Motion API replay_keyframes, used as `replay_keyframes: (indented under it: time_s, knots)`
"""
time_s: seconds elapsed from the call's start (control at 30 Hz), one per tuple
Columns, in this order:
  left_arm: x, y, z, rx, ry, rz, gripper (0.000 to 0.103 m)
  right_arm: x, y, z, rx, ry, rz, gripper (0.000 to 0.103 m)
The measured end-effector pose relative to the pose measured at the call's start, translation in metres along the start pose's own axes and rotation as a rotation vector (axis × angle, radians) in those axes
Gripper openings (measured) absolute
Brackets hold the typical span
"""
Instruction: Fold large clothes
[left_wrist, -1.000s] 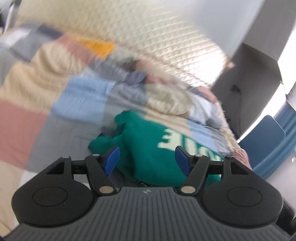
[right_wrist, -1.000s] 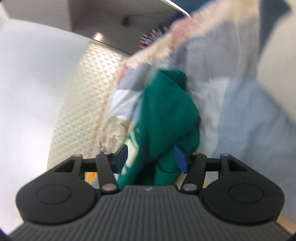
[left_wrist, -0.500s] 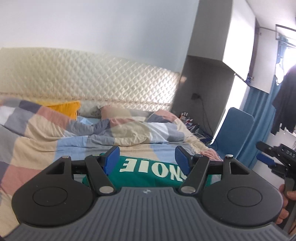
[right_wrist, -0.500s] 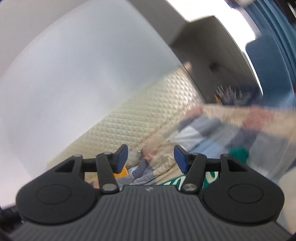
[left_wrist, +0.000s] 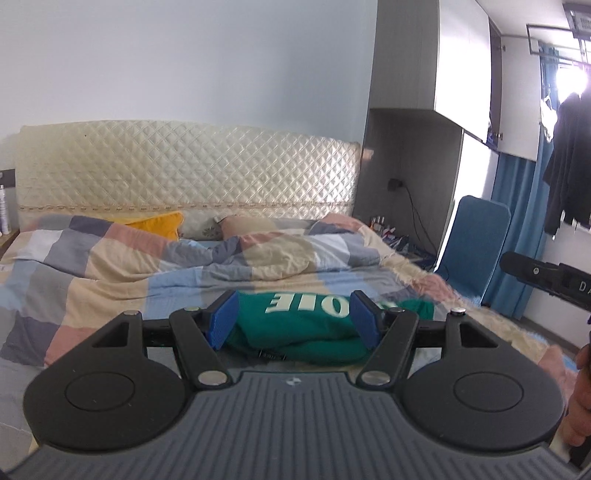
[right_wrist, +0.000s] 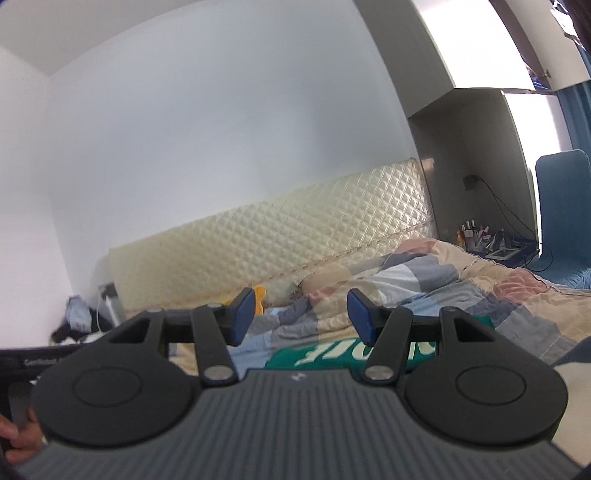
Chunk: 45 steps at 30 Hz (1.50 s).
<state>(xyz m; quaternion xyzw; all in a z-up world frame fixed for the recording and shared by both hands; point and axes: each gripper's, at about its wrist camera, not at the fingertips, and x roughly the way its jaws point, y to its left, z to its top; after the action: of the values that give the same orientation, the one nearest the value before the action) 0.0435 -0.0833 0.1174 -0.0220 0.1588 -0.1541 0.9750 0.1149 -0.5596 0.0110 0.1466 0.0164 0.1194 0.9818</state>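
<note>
1. Pale blue walls close off a bedroom with a bed (left_wrist: 110, 295) under a checked quilt (left_wrist: 258, 258), a quilted cream headboard (left_wrist: 184, 166) behind it, and a yellow pillow (left_wrist: 159, 225) lying at about 10 o'clock from the middle of the left wrist view.
2. At 3 o'clock in that view stand a blue chair (left_wrist: 476, 236) and blue curtains (left_wrist: 517, 221), with dark clothing (left_wrist: 569, 166) hanging up near the window.
3. On the quilt lies a folded green sweatshirt (left_wrist: 306, 332) with pale lettering, resting flat and touching neither tool.
4. Left hand-held gripper (left_wrist: 295, 325): it points slightly downward toward the sweatshirt, its blue pads (left_wrist: 223, 325) spread apart with nothing pinched between them; the sweatshirt shows through the gap, farther off.
5. Right hand-held gripper (right_wrist: 299, 317): it is held about level, with the room appearing tilted, blue pads (right_wrist: 360, 317) spread and empty, and the sweatshirt (right_wrist: 325, 354) at about 6 o'clock just under the tips.
6. Part of the right hand (left_wrist: 580, 398) shows at 4 o'clock in the left wrist view, gripping its black handle.
7. Fingers of the left hand (right_wrist: 18, 439) appear at 8 o'clock in the right wrist view.
</note>
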Motion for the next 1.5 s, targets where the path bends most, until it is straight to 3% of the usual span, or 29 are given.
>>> replay_keyframes:
  time_s: [0.17, 0.4, 0.77, 1.5]
  knots:
    - [0.015, 0.003, -0.026, -0.018, 0.048, -0.033, 0.071, -0.003, 0.009, -0.023, -0.050, 0.031, -0.020, 0.059]
    - [0.033, -0.001, -0.053, 0.027, 0.075, -0.008, 0.072, 0.009, 0.003, -0.056, -0.062, 0.098, -0.057, 0.059]
    - [0.045, 0.012, -0.068, 0.019, 0.079, 0.036, 0.075, 0.016, -0.005, -0.094, -0.096, 0.158, -0.122, 0.059]
    - [0.071, -0.001, -0.093, 0.068, 0.128, 0.046, 0.079, 0.013, -0.004, -0.113, -0.148, 0.163, -0.166, 0.059]
